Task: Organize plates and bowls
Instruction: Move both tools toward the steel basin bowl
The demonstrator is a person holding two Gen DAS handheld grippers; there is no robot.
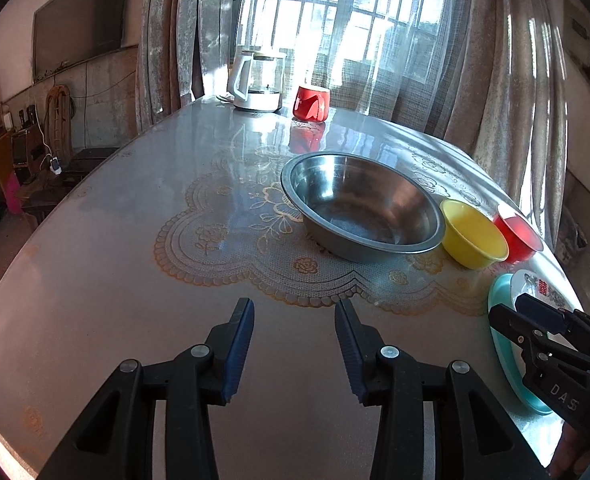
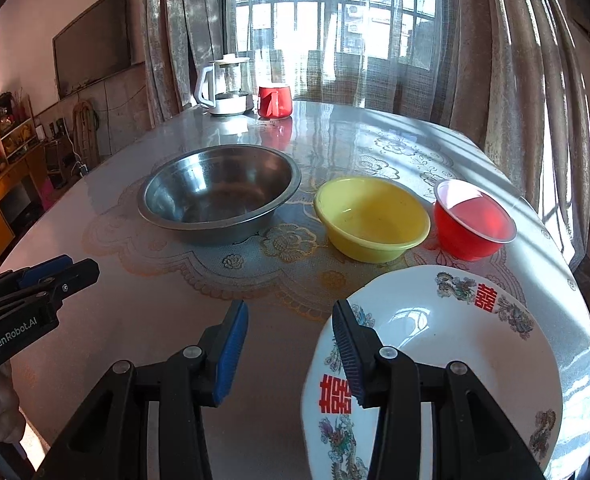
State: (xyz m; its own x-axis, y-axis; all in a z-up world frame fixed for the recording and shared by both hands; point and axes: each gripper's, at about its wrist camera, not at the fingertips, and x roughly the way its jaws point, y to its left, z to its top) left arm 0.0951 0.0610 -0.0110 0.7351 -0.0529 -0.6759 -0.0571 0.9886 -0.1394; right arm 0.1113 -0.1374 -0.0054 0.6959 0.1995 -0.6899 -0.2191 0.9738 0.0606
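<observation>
Sunlit curtained window backs the lace-patterned table (image 2: 175, 292), above which left claw (image 1: 293, 344) and right claw (image 2: 291, 348) gape empty.

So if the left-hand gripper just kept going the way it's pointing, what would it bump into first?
Probably the bare table: the left gripper tilts downward with nothing between its open fingers. The steel bowl sits farther on, slightly right.

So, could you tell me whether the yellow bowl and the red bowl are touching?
Apart. The right wrist view shows a strip of tablecloth between the yellow bowl and the red bowl.
</observation>
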